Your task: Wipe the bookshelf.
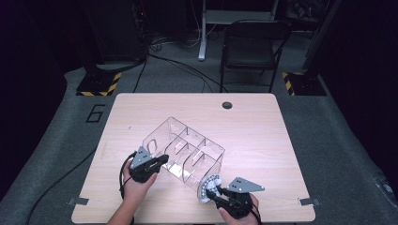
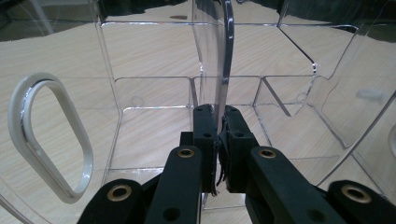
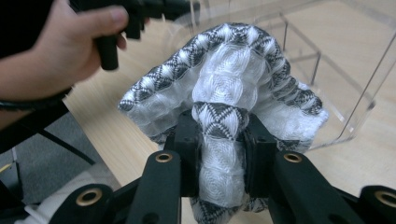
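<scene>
A clear acrylic organizer [image 1: 187, 149] with several compartments stands tilted on the wooden table [image 1: 253, 126]. My left gripper [image 1: 161, 161] is shut on the edge of one of its clear walls [image 2: 225, 56], and in the left gripper view the jaws of the left gripper [image 2: 218, 127] pinch that thin panel. My right gripper [image 1: 214, 193] holds a rolled white and grey patterned cloth [image 1: 208, 186] just off the organizer's near right corner. In the right gripper view the right gripper [image 3: 219, 135] is shut on the cloth [image 3: 229, 70], which bulges above the jaws.
An oval handle cut-out [image 2: 46, 135] sits in the organizer's side wall. The person's left hand [image 3: 70, 46] is close by on the left of the right gripper view. A black chair [image 1: 251, 44] and floor cables lie beyond the table.
</scene>
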